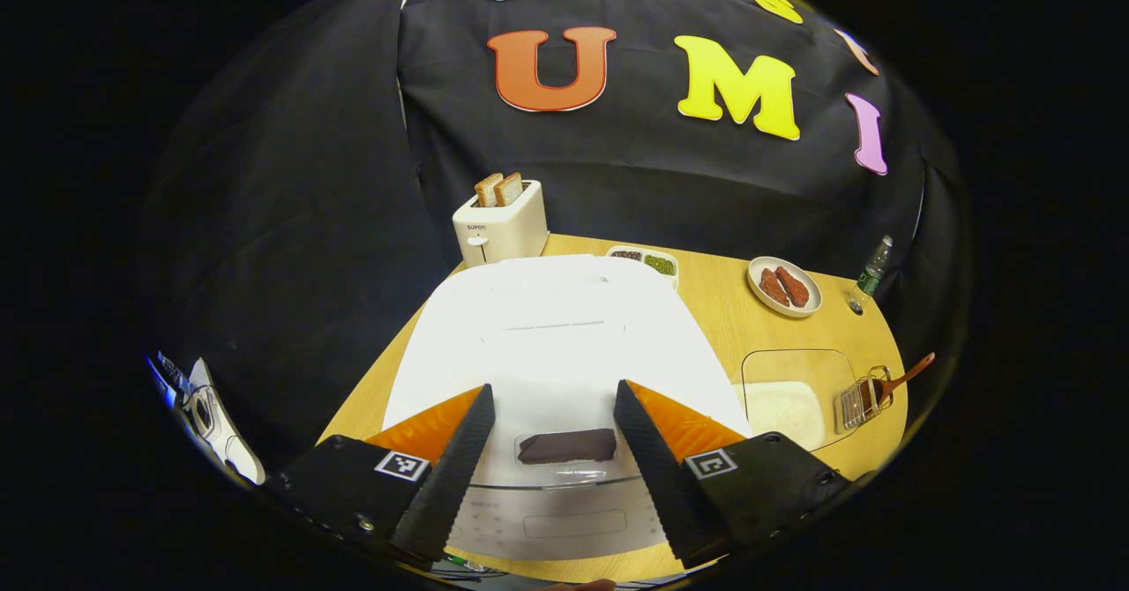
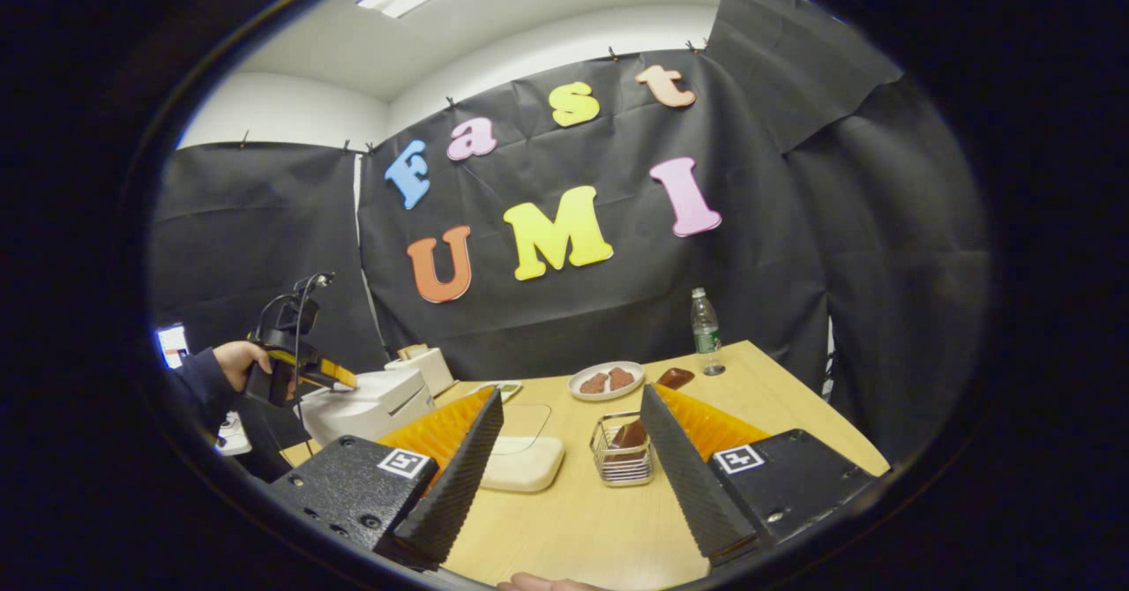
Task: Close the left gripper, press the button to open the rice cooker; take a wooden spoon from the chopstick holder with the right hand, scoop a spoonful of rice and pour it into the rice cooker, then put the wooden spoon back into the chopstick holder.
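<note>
Rice cooker [image 1: 556, 335] white, lid down, on the wooden desk [image 1: 732, 309], left tongs [image 1: 554, 437] spread wide above its dark front button [image 1: 566, 445], right tongs [image 2: 571, 437] wide apart, gripping nothing, clear rice box [image 1: 789, 397] beside cooker, wire chopstick holder [image 2: 623, 460] with wooden spoon [image 1: 900, 384].

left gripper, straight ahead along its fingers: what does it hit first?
Most likely the rice cooker: the left gripper, jaws open, points at its closed white lid, the dark button lying between them. Depth is unclear.
</note>
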`<state>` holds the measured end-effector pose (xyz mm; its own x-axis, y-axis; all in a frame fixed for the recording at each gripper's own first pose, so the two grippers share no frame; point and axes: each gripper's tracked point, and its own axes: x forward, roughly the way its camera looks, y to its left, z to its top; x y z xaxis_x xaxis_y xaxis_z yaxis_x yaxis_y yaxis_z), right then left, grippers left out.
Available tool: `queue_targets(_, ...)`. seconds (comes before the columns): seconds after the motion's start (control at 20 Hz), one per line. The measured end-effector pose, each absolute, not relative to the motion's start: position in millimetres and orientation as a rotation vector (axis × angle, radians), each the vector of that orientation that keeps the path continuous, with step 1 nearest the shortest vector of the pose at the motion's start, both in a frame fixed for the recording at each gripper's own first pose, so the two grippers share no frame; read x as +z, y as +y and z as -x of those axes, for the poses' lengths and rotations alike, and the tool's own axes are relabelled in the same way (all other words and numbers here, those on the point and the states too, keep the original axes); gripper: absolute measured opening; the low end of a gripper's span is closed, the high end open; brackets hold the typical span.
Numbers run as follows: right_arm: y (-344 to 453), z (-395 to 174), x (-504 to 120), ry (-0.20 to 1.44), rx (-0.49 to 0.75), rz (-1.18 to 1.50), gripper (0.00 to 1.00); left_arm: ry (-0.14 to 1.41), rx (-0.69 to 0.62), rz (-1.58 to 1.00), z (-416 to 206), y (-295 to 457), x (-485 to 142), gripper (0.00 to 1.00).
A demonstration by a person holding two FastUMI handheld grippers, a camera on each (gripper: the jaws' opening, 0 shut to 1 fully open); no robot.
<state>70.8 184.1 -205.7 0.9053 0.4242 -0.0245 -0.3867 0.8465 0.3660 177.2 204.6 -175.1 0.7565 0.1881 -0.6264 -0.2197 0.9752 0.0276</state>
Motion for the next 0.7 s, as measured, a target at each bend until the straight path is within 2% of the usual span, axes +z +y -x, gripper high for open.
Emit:
queue_targets(0.15,182.0,-64.2,-205.3,0.107,0.428,-0.357,0.96,0.655,0.210,0.025,-176.1,203.2,-178.5,0.92)
queue_targets(0.2,180.7,-63.0,-204.5,0.107,0.424,-0.357,1.00,0.649,0.208,0.027,-176.8,203.3,-179.0,0.91)
queue_targets(0.25,179.0,-60.8,-204.0,0.106,0.420,-0.356,0.96,0.639,0.208,0.032,-178.6,204.2,-179.0,0.92)
queue_targets(0.3,178.8,-58.5,-201.8,0.104,0.418,-0.355,1.00,0.635,0.207,0.032,-178.4,203.7,-179.5,0.92)
queue_targets(0.35,177.9,-56.7,-199.1,0.100,0.413,-0.351,0.96,0.630,0.206,0.029,-177.8,204.5,-180.3,0.92)
queue_targets(0.4,176.3,-55.1,-198.6,0.095,0.405,-0.347,1.00,0.620,0.209,0.032,-176.8,203.9,-180.2,0.92)
queue_targets(0.5,176.7,-49.1,-195.9,0.095,0.395,-0.330,1.00,0.612,0.204,0.024,-177.4,203.1,-181.3,0.92)
queue_targets(0.55,177.0,-43.7,-191.9,0.091,0.394,-0.320,0.96,0.610,0.205,0.037,-177.3,204.5,-181.8,0.93)
queue_targets(0.6,176.5,-40.7,-187.5,0.085,0.390,-0.309,1.00,0.598,0.211,0.054,-178.9,204.4,-180.4,0.92)
queue_targets(0.7,174.6,-36.9,-175.0,0.050,0.380,-0.287,1.00,0.543,0.216,0.049,-180.2,202.5,-175.2,0.92)
